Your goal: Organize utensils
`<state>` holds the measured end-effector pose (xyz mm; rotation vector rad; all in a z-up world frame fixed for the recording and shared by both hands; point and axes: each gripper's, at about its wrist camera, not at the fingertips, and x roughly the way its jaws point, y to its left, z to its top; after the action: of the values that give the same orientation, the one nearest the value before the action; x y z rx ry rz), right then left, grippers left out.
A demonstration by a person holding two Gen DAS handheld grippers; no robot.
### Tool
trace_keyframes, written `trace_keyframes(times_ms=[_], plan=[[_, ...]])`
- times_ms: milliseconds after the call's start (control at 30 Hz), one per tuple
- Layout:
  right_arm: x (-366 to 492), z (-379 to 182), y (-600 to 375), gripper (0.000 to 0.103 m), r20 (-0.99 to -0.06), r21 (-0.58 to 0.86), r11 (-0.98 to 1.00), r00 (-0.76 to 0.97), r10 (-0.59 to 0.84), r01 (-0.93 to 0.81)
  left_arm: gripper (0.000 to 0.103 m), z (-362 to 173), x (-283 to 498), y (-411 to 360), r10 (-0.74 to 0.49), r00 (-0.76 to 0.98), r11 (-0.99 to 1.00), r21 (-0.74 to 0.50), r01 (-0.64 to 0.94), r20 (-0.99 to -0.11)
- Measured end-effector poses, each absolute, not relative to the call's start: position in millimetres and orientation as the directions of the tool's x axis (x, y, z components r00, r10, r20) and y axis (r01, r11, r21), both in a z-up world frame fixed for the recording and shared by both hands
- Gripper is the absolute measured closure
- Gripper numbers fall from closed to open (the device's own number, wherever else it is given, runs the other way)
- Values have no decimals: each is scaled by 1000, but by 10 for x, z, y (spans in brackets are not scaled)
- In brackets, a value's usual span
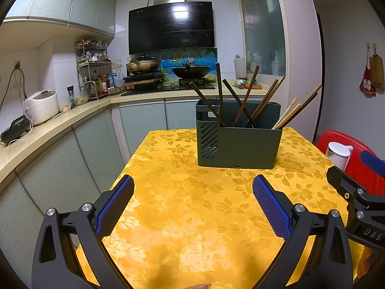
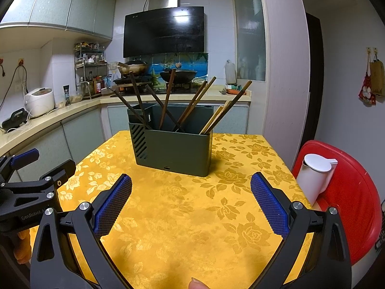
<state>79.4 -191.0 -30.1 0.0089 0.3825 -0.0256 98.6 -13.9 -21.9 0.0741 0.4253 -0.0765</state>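
A dark green utensil holder (image 1: 238, 144) (image 2: 175, 151) stands at the far side of a table under a yellow flowered cloth (image 1: 192, 216) (image 2: 182, 216). Several dark and pale wooden chopsticks (image 1: 245, 98) (image 2: 168, 96) lean out of it in different directions. My left gripper (image 1: 192, 195) hovers open over the near part of the cloth, short of the holder, with nothing between its blue pads (image 1: 115, 207). My right gripper (image 2: 191, 192) is open likewise, also empty. Each gripper shows at the edge of the other's view: the right one (image 1: 356, 180), the left one (image 2: 38, 168).
A red stool (image 2: 346, 197) (image 1: 361, 163) with a white kettle (image 2: 315, 178) (image 1: 338, 154) on it stands right of the table. Kitchen counter (image 1: 60, 125) with a rice cooker (image 1: 42, 106), spice rack and stove with two woks (image 1: 191, 71) runs along the left and back.
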Motion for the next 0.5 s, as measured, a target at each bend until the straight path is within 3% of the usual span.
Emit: trace_keyframes(times_ms=[500], plan=[[790,-307,-1897,7,-374,6,1000,927,-23,27,8,-217,986,-146,-58,909,994,56,89,-414]])
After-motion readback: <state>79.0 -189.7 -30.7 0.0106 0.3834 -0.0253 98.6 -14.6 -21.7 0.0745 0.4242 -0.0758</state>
